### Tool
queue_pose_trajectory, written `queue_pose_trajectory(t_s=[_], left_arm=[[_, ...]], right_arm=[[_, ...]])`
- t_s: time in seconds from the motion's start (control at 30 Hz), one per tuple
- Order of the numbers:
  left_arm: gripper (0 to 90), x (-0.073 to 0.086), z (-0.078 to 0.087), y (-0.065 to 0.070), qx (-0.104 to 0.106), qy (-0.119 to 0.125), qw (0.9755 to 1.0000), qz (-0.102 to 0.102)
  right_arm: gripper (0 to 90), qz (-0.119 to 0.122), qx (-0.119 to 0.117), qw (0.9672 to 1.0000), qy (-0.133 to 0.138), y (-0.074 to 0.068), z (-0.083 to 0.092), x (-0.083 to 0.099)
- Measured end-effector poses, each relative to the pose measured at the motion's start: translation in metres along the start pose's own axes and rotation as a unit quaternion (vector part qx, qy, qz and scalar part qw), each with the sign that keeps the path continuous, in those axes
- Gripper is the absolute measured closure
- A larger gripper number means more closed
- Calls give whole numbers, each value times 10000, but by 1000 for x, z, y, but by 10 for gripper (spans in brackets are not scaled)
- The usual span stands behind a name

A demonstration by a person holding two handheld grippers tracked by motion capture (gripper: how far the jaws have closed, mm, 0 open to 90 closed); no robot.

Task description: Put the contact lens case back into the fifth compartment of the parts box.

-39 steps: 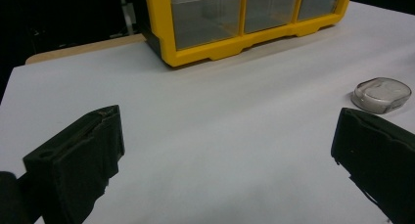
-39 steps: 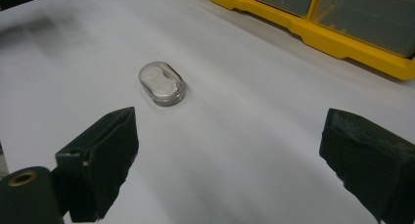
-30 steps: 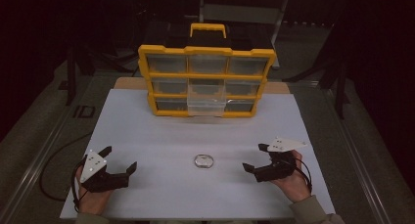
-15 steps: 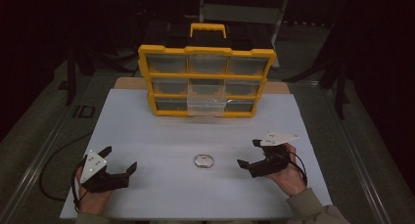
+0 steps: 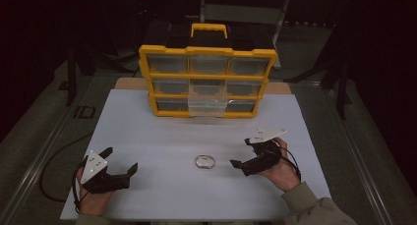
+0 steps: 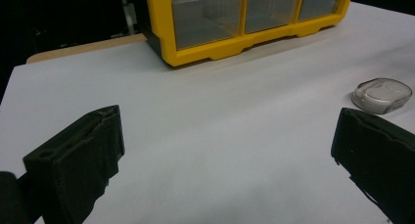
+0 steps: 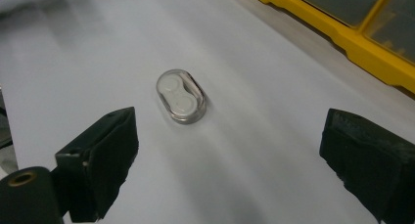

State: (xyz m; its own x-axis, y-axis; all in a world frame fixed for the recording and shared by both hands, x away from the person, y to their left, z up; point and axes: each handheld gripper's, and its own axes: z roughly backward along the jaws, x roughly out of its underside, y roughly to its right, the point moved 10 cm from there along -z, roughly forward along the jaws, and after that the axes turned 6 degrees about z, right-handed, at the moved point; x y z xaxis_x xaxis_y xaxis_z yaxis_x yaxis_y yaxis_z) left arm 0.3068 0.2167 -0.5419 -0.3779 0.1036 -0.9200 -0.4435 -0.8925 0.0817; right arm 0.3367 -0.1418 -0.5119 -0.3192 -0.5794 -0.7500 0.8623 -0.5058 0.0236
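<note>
High view shows right gripper (image 5: 244,153) moved inward from right edge of desk (image 5: 147,131) toward clear capsule (image 5: 204,161) near front-middle, jaws wide and empty, probably approaching for grasp; left gripper (image 5: 119,159) unmoved, open, empty.

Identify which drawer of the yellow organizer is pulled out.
The bottom-row middle drawer of the yellow organizer: it juts forward, while the others sit flush.

Lighting is dim overall; the surroundings fall to near black. The white table (image 5: 162,136) is the brightest area, evenly lit, with soft, faint shadows. The high view is grainy. In the right gripper view, the far table surface shows streaky blur.
</note>
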Motion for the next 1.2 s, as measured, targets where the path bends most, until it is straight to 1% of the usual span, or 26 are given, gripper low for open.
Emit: queue_pose_trajectory(t_s=[0.43,0.63,0.73,0.8,0.87,0.93,1.0,1.1,1.17,1.2], left_arm=[[0,0,0,1,12,-5,10000,-14],[0,1,-1,1,13,-4,10000,-8],[0,1,-1,1,10,-18,10000,-2],[0,1,-1,0,10,-22,10000,-2],[0,1,-1,1,15,-23,10000,1],[0,1,-1,0,9,-32,10000,-10],[0,1,-1,1,17,-34,10000,-10],[0,2,-2,0,9,-57,10000,-14],[0,2,-2,0,4,-64,10000,-19],[0,2,-2,0,8,-64,10000,-25]], right_arm=[[73,269,-103,9994,-177,-6,-15,-16],[73,327,-169,9990,-263,-8,-22,-20],[73,327,-169,9990,-263,-8,-22,-20],[73,408,-226,9982,-366,-10,-30,-24],[73,407,-230,9982,-378,-10,-30,-24],[73,459,-291,9976,-435,-12,-36,-26],[73,511,-309,9969,-518,-12,-40,-26],[73,553,-390,9960,-587,-13,-48,-25],[73,562,-397,9957,-616,-13,-50,-25],[74,608,-427,9952,-643,-13,-53,-24]])
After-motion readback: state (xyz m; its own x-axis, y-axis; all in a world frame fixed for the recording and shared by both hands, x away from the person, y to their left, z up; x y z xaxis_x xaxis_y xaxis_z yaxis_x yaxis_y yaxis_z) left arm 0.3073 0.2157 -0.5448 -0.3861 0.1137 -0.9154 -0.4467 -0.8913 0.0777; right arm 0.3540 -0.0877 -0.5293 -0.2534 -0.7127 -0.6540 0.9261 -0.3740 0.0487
